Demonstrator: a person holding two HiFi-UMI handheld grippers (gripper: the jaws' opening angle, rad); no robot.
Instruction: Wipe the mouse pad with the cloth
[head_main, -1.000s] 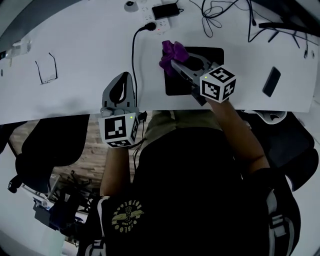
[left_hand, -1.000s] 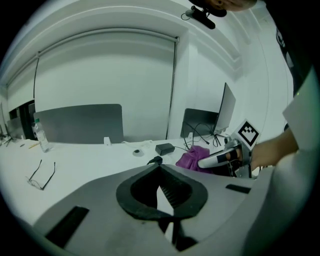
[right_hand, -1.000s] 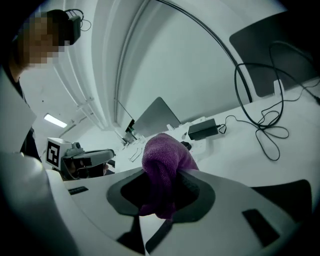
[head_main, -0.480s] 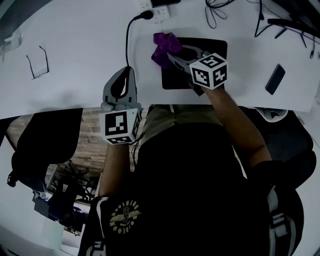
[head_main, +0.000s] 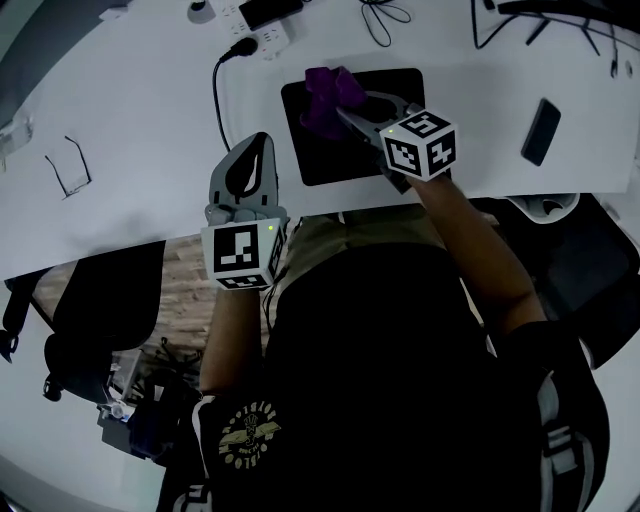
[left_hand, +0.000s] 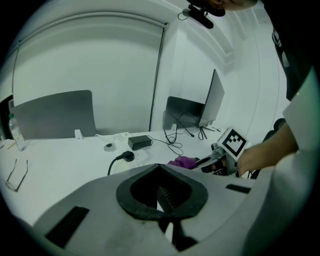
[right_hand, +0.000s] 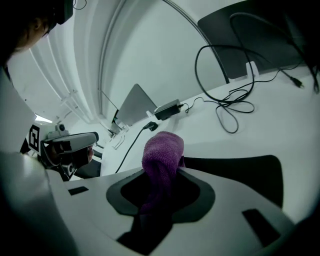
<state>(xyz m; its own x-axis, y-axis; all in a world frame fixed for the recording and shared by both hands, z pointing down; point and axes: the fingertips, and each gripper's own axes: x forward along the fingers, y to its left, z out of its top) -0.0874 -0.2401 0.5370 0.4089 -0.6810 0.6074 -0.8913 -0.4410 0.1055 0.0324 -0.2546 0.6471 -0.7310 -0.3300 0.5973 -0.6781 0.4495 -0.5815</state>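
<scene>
A black mouse pad (head_main: 400, 88) lies on the white desk near its front edge. My right gripper (head_main: 340, 108) is shut on a purple cloth (head_main: 326, 97), and the bunched cloth (right_hand: 161, 155) rests over the pad's (right_hand: 235, 172) left part. My left gripper (head_main: 252, 165) sits over bare desk to the left of the pad with its jaws closed and nothing between them (left_hand: 161, 196). From the left gripper view the cloth (left_hand: 183, 161) and the right gripper (left_hand: 214, 159) show off to the right.
A power strip (head_main: 262, 38) with a black cable (head_main: 215, 95) lies behind the left gripper. Tangled cables (head_main: 385, 14) run at the desk's back. A dark phone (head_main: 540, 131) lies at the right, glasses (head_main: 62, 168) at the left. Chairs stand below the desk's front edge.
The right gripper with the cloth has slid left across the pad, while the head view has shifted so the desk sits further right. The left gripper has kept its place.
</scene>
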